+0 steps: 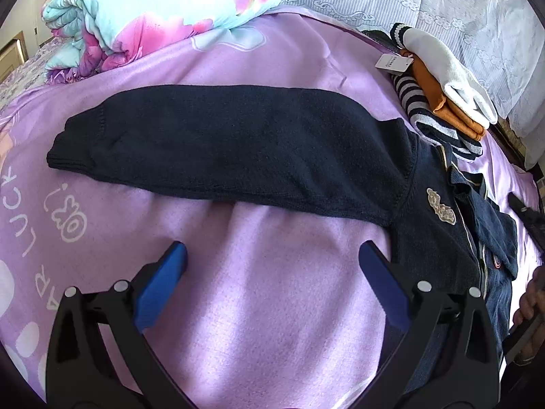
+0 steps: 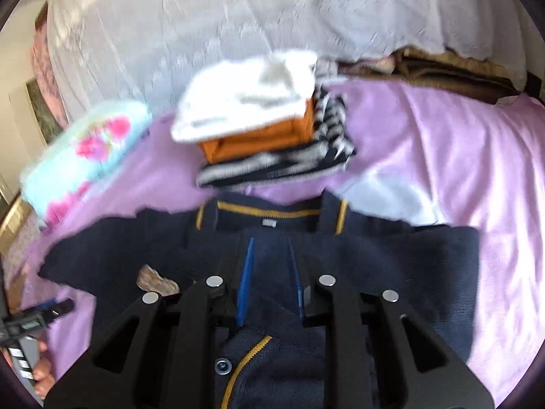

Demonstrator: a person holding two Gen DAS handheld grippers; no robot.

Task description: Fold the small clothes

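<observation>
Navy knitted cardigan [image 1: 238, 143] lies spread on the bed, on a lilac blanket [image 1: 265, 306] printed with pale lettering. One sleeve stretches flat across the blanket toward the left of the left wrist view, its ribbed cuff at the far left end. The body of the garment sits at the right of that view, with an embroidered badge [image 1: 441, 205] on the chest and a mustard-trimmed front edge.

The left tool [image 1: 272, 272] hovers just short of the sleeve, its blue pads [image 1: 161, 286] spread wide apart with nothing between them, only bare blanket below.

From the right wrist view, blurred by motion, the right tool [image 2: 272, 279] is over the cardigan's front below the collar [image 2: 272, 213]. Its blue fingers [image 2: 246, 283] stand a narrow gap apart, and the dark knit shows between them; I cannot tell whether they pinch the fabric or simply hang over it. A button [image 2: 223, 365] and mustard piping show beneath the tool.

Beyond the collar sits a stack of folded clothes [image 2: 259, 136]: a striped piece at the bottom, an orange one on it, a white one on top. A rolled floral quilt [image 1: 153, 13] lies at the far left corner of the bed, well apart from the cardigan, and a pale lace cover [image 2: 204, 34] runs behind it all.
</observation>
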